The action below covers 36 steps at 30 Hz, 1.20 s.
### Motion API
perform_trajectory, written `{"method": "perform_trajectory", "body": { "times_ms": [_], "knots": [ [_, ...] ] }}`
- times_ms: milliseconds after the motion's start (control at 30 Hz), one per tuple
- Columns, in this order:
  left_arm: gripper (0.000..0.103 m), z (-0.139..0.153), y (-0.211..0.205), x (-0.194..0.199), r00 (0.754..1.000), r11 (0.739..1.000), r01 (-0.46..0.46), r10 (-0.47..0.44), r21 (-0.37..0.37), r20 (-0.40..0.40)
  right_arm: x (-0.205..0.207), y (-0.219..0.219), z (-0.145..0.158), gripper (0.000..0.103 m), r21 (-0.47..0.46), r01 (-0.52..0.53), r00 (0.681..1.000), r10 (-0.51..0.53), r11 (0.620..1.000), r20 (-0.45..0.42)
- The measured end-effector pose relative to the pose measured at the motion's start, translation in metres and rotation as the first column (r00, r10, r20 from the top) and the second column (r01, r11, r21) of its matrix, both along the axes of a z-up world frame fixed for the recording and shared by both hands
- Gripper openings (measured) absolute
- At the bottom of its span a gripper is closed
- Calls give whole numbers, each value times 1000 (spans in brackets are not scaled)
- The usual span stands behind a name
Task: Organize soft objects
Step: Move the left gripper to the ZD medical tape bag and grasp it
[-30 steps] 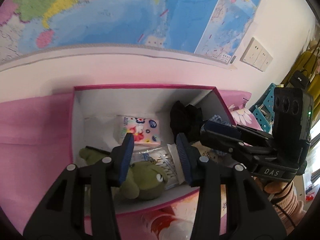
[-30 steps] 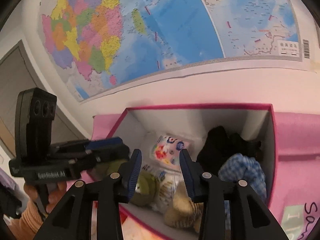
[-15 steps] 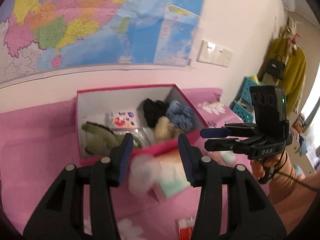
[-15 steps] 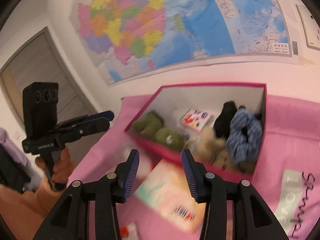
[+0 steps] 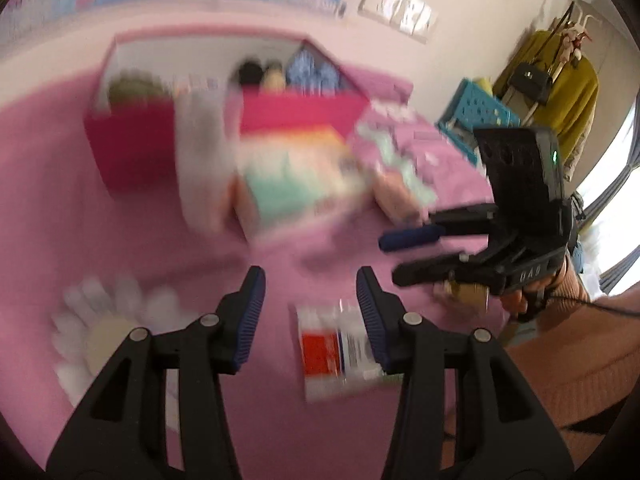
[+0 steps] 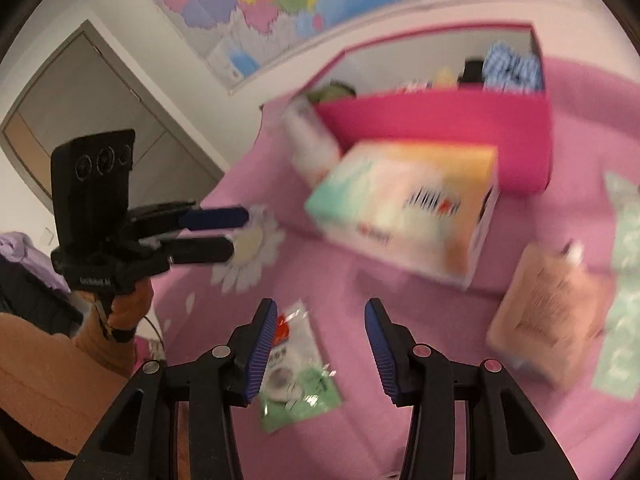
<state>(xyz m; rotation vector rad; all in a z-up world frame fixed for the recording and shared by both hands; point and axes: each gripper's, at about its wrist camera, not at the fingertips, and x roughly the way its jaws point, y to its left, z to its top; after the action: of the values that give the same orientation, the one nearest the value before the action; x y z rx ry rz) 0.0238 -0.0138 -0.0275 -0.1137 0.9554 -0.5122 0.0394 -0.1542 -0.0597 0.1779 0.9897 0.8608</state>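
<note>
The pink box (image 6: 440,136) stands at the back of the pink cloth and holds a green plush (image 6: 332,92), a dark item and a blue checked cloth (image 6: 512,68). In front of it lie a pastel tissue box (image 6: 404,208), a peach pouch (image 6: 548,316) and a small green and white packet (image 6: 296,372). My right gripper (image 6: 320,340) hovers open over the cloth beside that packet, nothing between its fingers. My left gripper (image 5: 310,304) is open too, above the same packet (image 5: 340,352), holding nothing. Both views are motion-blurred.
A white bottle-like item (image 6: 308,144) leans at the box's left corner. A mint printed strip (image 6: 624,280) lies at the right. A map hangs on the wall, with a door on the left and a blue crate (image 5: 476,116) and coat rack on the right. A daisy print (image 6: 248,248) marks the cloth.
Both grippers have pulled back from over the box and tipped down toward the cloth in front of it. The tissue box, pouch and packet have come into view.
</note>
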Motion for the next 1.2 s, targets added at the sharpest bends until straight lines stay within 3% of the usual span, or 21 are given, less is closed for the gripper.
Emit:
{"method": "perform_trajectory", "body": {
  "times_ms": [100, 367, 600, 667, 900, 1200],
  "knots": [
    [49, -17, -2, -12, 997, 1000, 12, -13, -14, -70, -4, 12, -8, 46, -32, -23, 1000, 23, 999, -19],
    [49, -47, -4, -29, 986, 1000, 17, -20, -21, -163, -22, 17, -20, 46, -74, -39, 997, 35, 997, -63],
    [50, -51, -13, -27, 984, 998, 48, -54, -43, -167, -44, 5, -24, 46, -101, 0, 995, -9, 995, -94],
    [55, -52, -13, -27, 984, 997, 50, -59, -58, -167, -49, 10, -27, 46, -102, -10, 995, 0, 995, -99],
    [56, -53, -9, -29, 984, 995, 44, -58, -86, -168, -53, 35, -36, 47, -122, -20, 998, 12, 992, -68],
    [55, -53, -4, -33, 983, 991, 27, -50, -128, -178, -50, 27, -34, 49, -92, 49, 997, -54, 995, -48]
  ]
}}
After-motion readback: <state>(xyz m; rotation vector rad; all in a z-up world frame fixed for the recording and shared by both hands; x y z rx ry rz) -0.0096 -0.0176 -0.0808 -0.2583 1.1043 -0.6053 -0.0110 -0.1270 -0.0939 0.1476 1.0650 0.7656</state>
